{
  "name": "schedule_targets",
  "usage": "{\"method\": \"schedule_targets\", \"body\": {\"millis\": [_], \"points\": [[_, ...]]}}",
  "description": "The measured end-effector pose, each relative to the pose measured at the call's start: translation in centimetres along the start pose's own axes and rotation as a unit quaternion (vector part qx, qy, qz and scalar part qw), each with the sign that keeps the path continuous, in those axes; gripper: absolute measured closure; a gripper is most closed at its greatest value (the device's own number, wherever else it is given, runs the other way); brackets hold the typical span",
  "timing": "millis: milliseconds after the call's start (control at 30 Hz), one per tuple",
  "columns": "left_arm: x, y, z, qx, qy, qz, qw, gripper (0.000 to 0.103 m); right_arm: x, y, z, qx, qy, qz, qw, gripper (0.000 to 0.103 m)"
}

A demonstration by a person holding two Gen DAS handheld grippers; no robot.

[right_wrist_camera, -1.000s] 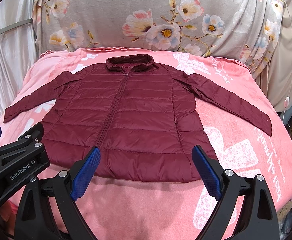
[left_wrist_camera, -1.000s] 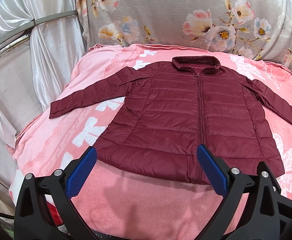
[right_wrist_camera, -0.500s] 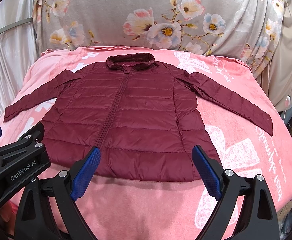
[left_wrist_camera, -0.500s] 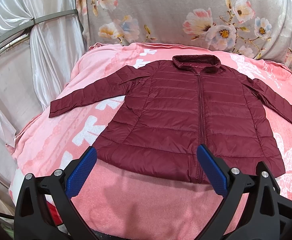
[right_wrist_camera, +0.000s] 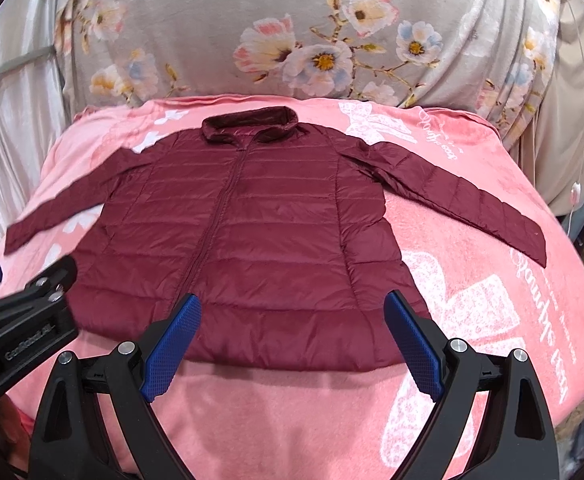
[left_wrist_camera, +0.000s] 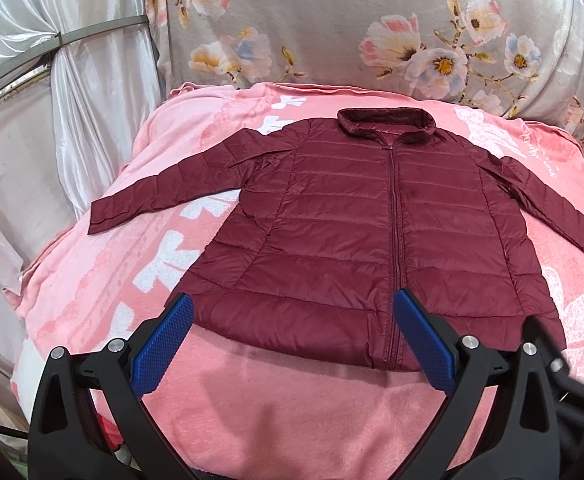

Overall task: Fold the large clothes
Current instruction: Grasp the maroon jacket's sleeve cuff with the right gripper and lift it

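A maroon quilted jacket lies flat and zipped on a pink blanket, collar at the far side, both sleeves spread outward. My left gripper is open just in front of the hem's left half, nothing between its blue pads. My right gripper is open over the hem's right half, also empty. The left gripper's black body shows at the left edge of the right wrist view.
A grey floral cloth rises behind the blanket. Shiny white drapes with a metal bar stand at the left. The blanket drops off at left and right edges. A white cable hangs at far right.
Both grippers have moved slightly forward toward the jacket's hem. The jacket has not moved and the jaws stay as wide as before.
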State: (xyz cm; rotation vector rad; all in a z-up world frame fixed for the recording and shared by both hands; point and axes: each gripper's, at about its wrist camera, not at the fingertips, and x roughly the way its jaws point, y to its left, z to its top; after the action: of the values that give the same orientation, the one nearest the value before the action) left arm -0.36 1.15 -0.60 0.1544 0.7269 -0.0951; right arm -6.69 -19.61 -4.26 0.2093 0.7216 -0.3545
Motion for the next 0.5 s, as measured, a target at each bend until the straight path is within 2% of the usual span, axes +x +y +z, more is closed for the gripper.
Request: {"method": "schedule_targets", "body": {"millis": [67,167,267,367,500], "points": [[1.4,-0.7,0.0,-0.001,0.002,0.000,1.0000,0.006,0.7,-1.9,0.4,0.024,0.002,0.013,1.000,0.013],[2.1,-0.7,0.6,-0.004,0.008,-0.003,1.0000,0.006,2.6,-6.6,1.2,0.094,0.011,0.024,0.995,0.013],[3.0,-0.5,0.7,-0.016,0.015,-0.009,0.9997,0.006,5.2,-12.9,1.7,0.178,0.019,0.026,0.983,0.013],[3.9,-0.6,1.0,-0.018,0.013,0.005,0.9997,0.006,6.9,-18.9,1.6,0.251,0.011,0.003,0.968,0.013],[5.3,-1.0,1.5,-0.016,0.013,0.021,0.9996,0.006,8.3,-24.9,1.7,0.297,-0.012,-0.036,0.954,0.013]]}}
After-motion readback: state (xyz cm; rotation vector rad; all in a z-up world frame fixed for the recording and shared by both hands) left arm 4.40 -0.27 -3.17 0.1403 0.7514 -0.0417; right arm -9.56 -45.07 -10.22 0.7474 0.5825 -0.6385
